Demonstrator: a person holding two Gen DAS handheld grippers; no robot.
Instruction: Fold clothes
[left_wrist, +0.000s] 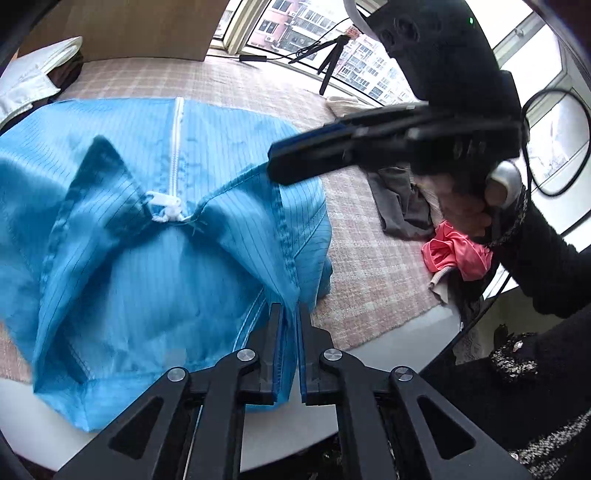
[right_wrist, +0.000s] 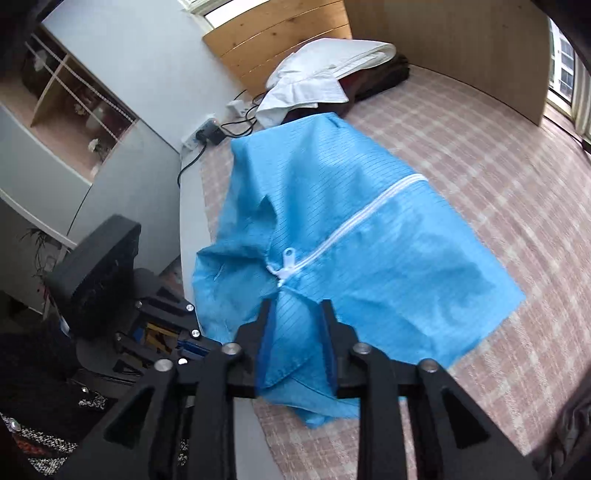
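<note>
A home bedroom: a plaid-covered bed (right_wrist: 480, 177) is lying under a wooden headboard (right_wrist: 280, 33), clothes (left_wrist: 454, 251) are piling up, and apartment blocks (left_wrist: 295, 29) are showing through the window.

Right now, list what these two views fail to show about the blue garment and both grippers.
- Blue garment: its left side runs off the left wrist view's edge, so its sleeves cannot be traced.
- Left gripper: whether it pinches the collar; cloth fills the narrow gap.
- Right gripper: open over cloth; contact unclear. In the left wrist view it is motion-blurred.
</note>
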